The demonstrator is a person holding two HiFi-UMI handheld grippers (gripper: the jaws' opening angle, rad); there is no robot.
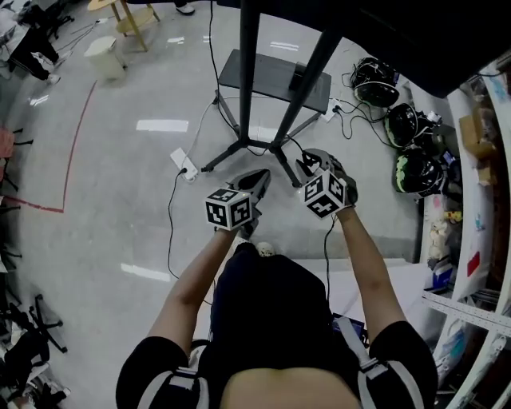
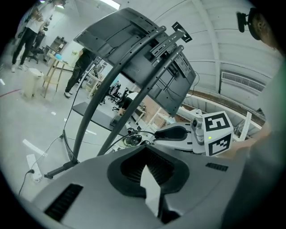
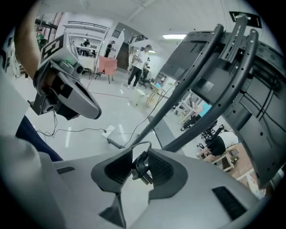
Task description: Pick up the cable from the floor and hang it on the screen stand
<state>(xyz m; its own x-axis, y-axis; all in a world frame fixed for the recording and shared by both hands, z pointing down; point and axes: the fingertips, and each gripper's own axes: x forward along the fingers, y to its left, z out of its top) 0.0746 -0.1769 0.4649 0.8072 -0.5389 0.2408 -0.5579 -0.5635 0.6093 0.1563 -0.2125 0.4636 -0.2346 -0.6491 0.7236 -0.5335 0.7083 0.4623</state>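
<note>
Between ribbed claw pads (image 3: pixel 119 170), looped black cable (image 3: pixel 140 165)

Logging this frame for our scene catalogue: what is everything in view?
screen stand: one, black, centre of floor
screen: one, black, mounted on the stand
power strips: two, white, floor beside the stand's feet
helmets: three, black, floor at right
tape line: one, red, floor at left
stool: one, wooden, far left
cable: one, black, looped between the right tongs
left tongs: one, grey, before the stand, tips together
right tongs: one, grey, clamped on the cable
forearms: two, bare, bottom centre
</note>
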